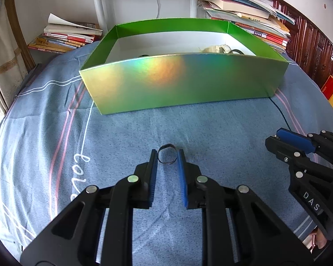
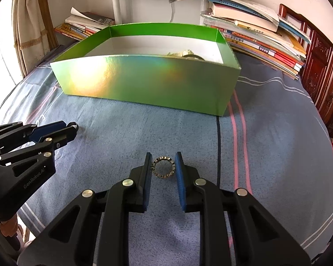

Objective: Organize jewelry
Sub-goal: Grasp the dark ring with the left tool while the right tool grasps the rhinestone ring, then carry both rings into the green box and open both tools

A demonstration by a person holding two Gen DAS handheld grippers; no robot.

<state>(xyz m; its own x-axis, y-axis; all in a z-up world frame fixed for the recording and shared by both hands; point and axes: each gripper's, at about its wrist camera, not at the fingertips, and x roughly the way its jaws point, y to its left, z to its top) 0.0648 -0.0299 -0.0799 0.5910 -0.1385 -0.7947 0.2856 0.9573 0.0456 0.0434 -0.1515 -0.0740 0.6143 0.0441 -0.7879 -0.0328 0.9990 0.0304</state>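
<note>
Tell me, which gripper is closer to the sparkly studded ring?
Right. The right gripper has its jaws closed on the sparkly studded ring. The left gripper is off to its left, holding the thin dark ring.

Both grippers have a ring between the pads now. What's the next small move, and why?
Probably lift both straight up a little. The left gripper pinches the thin ring, the right gripper the studded ring, both low over the bedsheet; the green box ahead has a wall to clear.
</note>
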